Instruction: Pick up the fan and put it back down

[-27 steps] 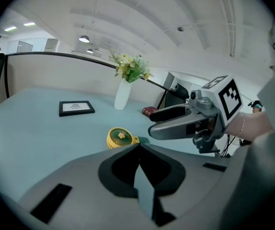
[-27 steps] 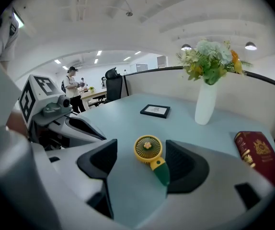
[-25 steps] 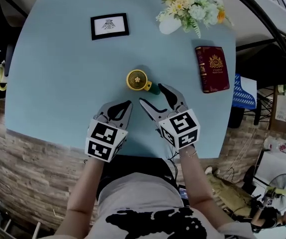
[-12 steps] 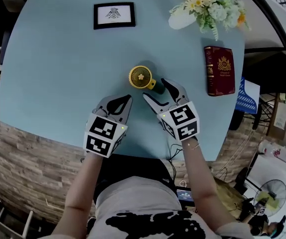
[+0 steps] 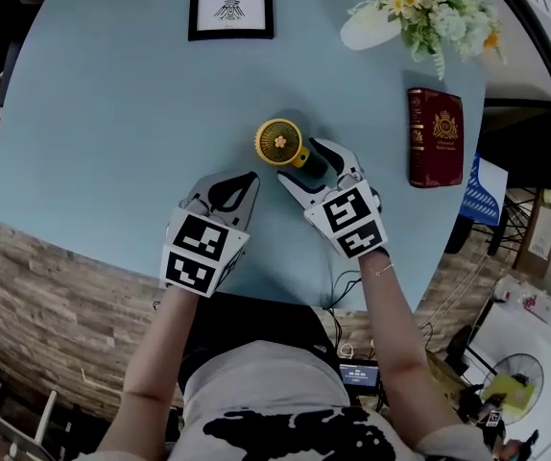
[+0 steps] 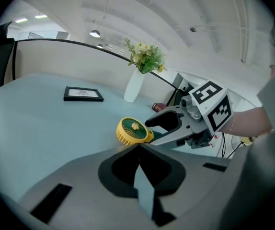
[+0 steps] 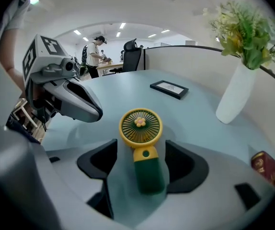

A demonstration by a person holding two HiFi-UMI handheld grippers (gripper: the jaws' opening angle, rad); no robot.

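Between open jaws of right gripper (image 5: 299, 161) lies one fan (image 5: 280, 142); left gripper (image 5: 249, 177) closed.

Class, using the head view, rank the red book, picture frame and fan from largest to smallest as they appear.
1. Red book
2. Picture frame, nearly the book's size; close call
3. Fan, clearly smallest

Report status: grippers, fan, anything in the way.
Left gripper shut, empty. Right gripper open, straddling the fan at its handle, no grip yet. Fan flat on table. Nothing blocking.
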